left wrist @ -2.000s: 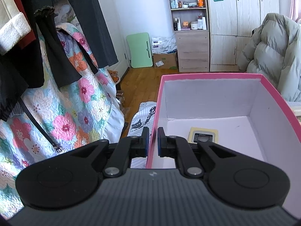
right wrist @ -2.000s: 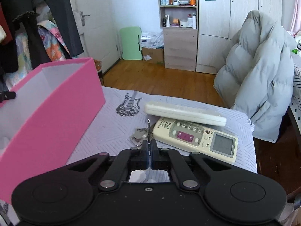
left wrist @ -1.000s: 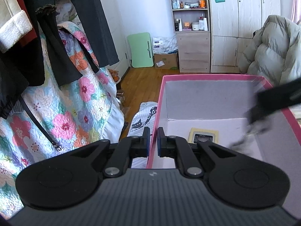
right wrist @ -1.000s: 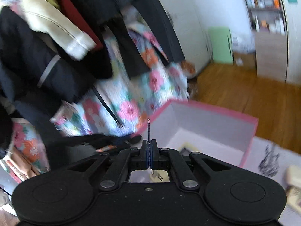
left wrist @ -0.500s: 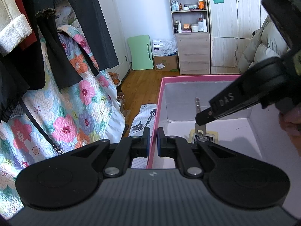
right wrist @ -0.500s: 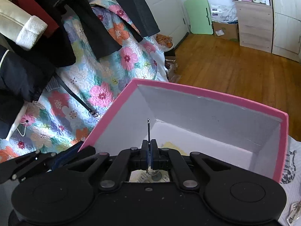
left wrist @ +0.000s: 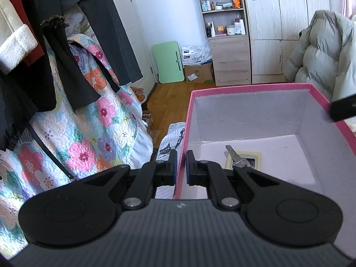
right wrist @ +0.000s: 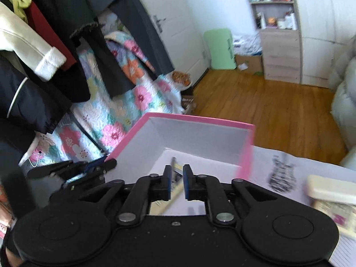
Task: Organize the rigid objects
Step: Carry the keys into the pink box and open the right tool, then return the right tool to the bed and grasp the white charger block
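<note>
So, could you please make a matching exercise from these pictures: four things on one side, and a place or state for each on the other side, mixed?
Things:
1. key
2. left tool
3. right tool
4. white remotes

Places or states:
A. open, holding nothing
B. clamped on the wall of the pink box
C. lying inside the box, on the yellow calculator
D. on the table, outside the box

Pairs: 1-C, 2-B, 3-A, 4-D
</note>
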A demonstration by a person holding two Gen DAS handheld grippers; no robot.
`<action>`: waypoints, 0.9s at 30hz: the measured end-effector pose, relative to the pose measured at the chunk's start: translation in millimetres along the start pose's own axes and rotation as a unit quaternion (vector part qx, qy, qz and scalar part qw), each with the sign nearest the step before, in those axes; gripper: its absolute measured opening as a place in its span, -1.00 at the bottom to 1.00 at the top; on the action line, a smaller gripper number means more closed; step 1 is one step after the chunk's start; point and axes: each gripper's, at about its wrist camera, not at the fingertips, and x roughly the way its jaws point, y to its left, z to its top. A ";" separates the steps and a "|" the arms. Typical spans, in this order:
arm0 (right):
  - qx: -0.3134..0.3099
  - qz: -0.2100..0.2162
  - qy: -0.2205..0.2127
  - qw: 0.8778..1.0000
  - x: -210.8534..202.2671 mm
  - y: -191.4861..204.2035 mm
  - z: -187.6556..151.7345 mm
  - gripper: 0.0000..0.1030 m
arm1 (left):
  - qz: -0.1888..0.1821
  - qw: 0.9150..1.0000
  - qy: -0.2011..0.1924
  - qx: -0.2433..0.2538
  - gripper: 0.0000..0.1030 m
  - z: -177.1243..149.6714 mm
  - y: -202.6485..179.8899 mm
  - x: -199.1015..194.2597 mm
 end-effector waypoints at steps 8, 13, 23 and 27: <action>0.047 -0.067 -0.034 0.996 -77.7 -48.5 -57.5 -0.55 | -0.001 1.000 0.010 0.010 -0.86 0.7 -0.8 2.5; 0.077 -0.098 -0.011 0.992 -86.5 -76.2 -93.7 -0.50 | 0.007 1.000 0.011 0.024 -0.86 2.2 -4.0 4.3; 0.033 -0.212 0.027 0.976 -67.3 -86.0 -142.5 0.17 | 0.010 1.000 0.010 0.023 -0.86 0.3 -4.0 3.2; 0.063 -0.202 0.028 0.977 -61.5 -92.0 -145.1 0.31 | 0.008 1.000 0.010 0.020 -0.86 -0.1 -4.1 2.2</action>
